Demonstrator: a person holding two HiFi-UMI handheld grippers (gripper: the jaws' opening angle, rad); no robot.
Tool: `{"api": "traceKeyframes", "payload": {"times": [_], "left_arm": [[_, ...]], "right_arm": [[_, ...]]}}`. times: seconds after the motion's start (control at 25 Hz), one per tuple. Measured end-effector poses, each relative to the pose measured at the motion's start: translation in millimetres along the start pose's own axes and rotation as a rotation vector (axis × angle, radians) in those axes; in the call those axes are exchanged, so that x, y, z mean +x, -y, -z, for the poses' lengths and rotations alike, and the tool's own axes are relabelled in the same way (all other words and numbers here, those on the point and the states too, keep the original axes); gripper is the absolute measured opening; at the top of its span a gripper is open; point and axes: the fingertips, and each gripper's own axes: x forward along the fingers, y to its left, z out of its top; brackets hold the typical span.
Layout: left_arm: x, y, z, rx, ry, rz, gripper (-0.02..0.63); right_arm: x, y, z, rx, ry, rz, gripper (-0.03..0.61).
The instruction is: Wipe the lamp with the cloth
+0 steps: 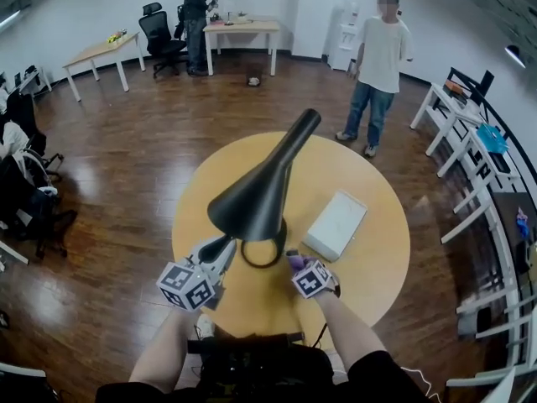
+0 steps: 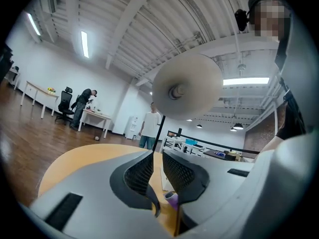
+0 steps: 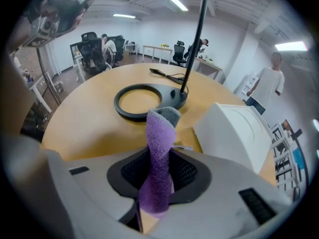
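A black lamp stands on the round wooden table [image 1: 369, 250], its cone shade [image 1: 252, 200] over a ring base [image 1: 263, 266]. My right gripper [image 1: 299, 266] is near the ring's right side, shut on a purple cloth [image 3: 160, 148] that sticks up between its pads. The ring base [image 3: 124, 106] and thin stem [image 3: 192, 44] lie ahead of it. My left gripper [image 1: 223, 247] is at the ring's left side. Its jaws [image 2: 157, 156] stand a narrow gap apart with nothing between them. Beyond them rise the lamp stem [image 2: 158, 133] and the shade's pale underside [image 2: 187, 86].
A white box [image 1: 335, 225] lies on the table right of the lamp, close to my right gripper. One person [image 1: 382, 65] stands beyond the table; another [image 1: 200, 19] is at a far desk. White racks [image 1: 470, 166] line the right side, office chairs the left.
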Motion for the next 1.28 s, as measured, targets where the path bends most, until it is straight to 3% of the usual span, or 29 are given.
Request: {"api": "traceKeyframes", "payload": {"times": [0.16,0.36,0.52,0.68,0.88,1.28], "left_arm": [[-17,4,-1,-0.023,0.024,-0.059,0.055],[-29,-3,-27,-0.015,0.077,-0.067,0.058],[-31,-2,-69,0.055,0.126,-0.051,0.222],[-24,9,-85,0.110,0.120,-0.011,0.230],[-29,5,-74,0.090,0.089,-0.029,0.230],[-40,-5,-57,0.078,0.031,-0.064,0.230]], "right_arm": [[-35,12,-45,0.113,0.290,-0.053,0.100],[-144,51,-155,0.150,0.742,-0.077,0.100],[-226,73,-226,0.113,0.997,-0.071,0.100],[-251,78,-269,-0.025,1.058,0.038,0.103],[-230,72,-287,0.008,1.085,0.054,0.110],[-154,69,-261,0.080,0.998,0.055,0.138]]}}
